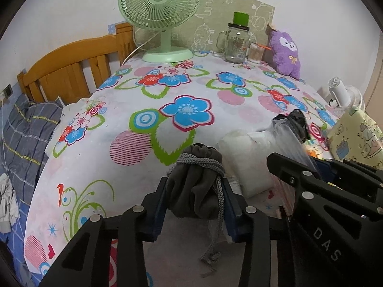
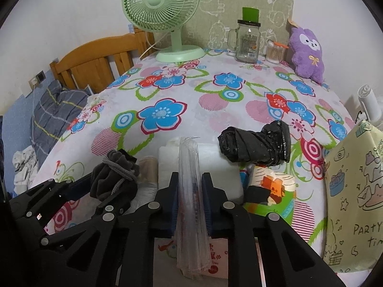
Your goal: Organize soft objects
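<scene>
Soft items sit bunched at the near edge of the floral desk (image 2: 215, 100). Left tool (image 1: 195, 205) is clenched on the grey drawstring pouch (image 1: 194, 181); right tool (image 2: 190, 203) is clamped on a clear plastic bag roll (image 2: 190, 191). Lift both straight up, grips firm. Watch the pouch's dangling cord (image 1: 211, 246) for snags.

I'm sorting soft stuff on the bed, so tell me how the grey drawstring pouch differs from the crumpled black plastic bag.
The grey drawstring pouch is matte fabric; the crumpled black plastic bag is shiny film. The pouch is tied shut with a knitted cord, while the bag is only rolled up. The pouch sits squeezed in the left tongs; the bag lies free on the floral sheet, beyond the right tongs. Both are dark, soft and bunched.
</scene>
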Motion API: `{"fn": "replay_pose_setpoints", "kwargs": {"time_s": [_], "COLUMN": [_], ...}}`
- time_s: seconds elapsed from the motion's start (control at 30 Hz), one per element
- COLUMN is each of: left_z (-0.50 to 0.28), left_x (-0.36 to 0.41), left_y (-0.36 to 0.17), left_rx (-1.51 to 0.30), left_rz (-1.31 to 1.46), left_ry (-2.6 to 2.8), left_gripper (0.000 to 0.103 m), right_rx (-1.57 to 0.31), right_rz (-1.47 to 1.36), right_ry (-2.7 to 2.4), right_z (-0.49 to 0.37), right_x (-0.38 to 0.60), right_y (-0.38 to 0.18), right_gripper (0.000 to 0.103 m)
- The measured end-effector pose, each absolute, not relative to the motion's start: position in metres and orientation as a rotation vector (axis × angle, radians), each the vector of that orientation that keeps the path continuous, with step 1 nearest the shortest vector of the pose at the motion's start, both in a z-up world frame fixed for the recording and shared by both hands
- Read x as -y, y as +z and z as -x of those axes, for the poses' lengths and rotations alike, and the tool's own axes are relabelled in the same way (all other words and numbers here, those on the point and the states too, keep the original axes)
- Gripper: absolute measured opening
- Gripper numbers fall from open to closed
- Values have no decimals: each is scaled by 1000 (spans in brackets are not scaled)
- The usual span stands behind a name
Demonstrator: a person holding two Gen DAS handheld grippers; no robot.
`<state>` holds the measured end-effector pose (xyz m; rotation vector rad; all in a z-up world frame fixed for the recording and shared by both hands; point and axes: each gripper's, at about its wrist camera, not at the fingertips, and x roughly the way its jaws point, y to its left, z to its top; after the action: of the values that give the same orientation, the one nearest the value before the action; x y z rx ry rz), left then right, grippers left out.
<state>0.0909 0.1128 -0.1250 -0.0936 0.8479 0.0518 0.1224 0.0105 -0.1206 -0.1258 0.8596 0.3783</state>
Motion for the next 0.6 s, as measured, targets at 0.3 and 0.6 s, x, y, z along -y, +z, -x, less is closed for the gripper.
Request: {"fn": "replay_pose_setpoints", "kwargs": {"time_s": [0.3,0.6], "left_z": [-86,-82], "left_x": [-88,-71], "left_y": [-111,-95], "left_rx": [-819,-794], "left_rz": [77,69], "left_ry": [-9,-19], "left_gripper": [40,39], "right_rx": [-824,-798], "right_rz": [113,86], "right_ry": [356,339], "right_z": [-113,-107], "right_x": [4,21], "right_y": [-106,-91], "right_gripper": [20,21]}}
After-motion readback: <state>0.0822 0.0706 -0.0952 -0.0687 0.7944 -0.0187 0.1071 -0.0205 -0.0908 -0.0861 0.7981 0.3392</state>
